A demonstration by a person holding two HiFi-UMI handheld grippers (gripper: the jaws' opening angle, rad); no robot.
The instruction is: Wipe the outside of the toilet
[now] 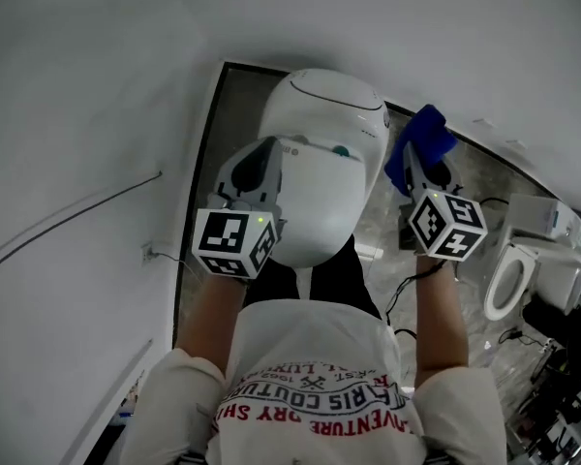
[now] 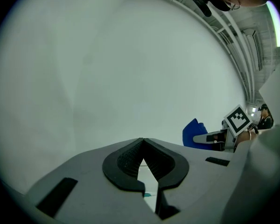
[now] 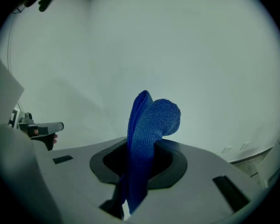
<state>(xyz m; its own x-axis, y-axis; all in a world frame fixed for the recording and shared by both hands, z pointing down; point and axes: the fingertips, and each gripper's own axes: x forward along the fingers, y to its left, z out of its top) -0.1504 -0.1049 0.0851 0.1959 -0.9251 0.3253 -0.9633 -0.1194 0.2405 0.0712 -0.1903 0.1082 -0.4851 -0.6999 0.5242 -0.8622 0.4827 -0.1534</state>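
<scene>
The toilet (image 1: 321, 197) lies just left of the right gripper (image 1: 418, 168), whose jaws clench the blue cloth (image 1: 424, 139); the left gripper (image 1: 256, 166) has its jaws closed, empty.

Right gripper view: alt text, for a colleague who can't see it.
The right claw is shut on a folded blue cloth that sticks up from it against a white wall. The left claw shows small at the left edge.

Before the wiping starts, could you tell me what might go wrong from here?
The blue cloth, clamped in the right gripper only by a narrow fold, might pull free under rubbing. The left gripper, shut and empty, is close beside the toilet; its hard jaws could knock it.
</scene>
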